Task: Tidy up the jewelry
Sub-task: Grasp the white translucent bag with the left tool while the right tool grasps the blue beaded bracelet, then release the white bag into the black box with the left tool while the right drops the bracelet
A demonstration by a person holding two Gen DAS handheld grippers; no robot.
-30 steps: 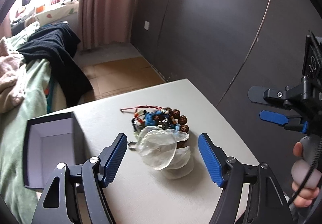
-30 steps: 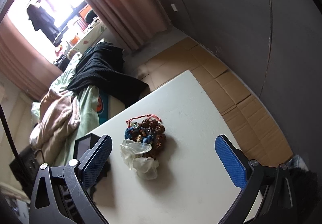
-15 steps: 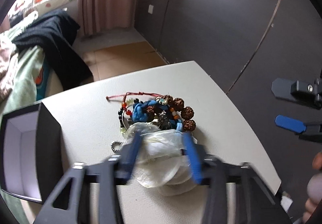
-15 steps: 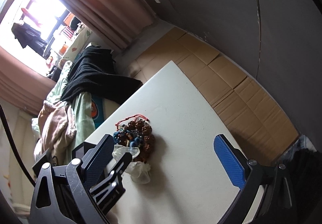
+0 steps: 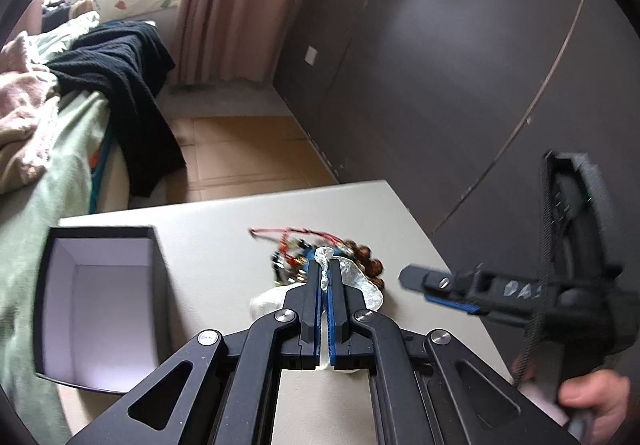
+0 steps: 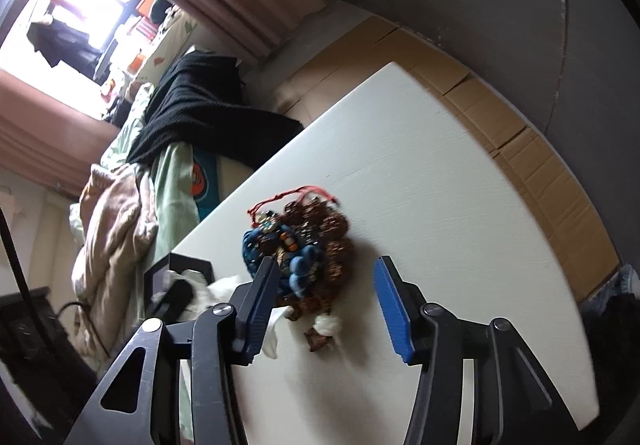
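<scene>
**Left gripper pinches the plastic bag; right closes around the jewelry**

My left gripper [image 5: 325, 277] tilts downward, jaws pressed together on the clear plastic bag [image 5: 362, 281]. My right gripper [image 6: 326, 285] angles down steeply, jaws closing, the jewelry pile [image 6: 304, 241] between them, untouched. The open black box [image 5: 100, 305] sits left. Beyond, bare white table [image 6: 420, 173] reaches its far edge.

Left claw [image 5: 325, 277] clamped shut; right claw [image 6: 326, 295] closing.
</scene>
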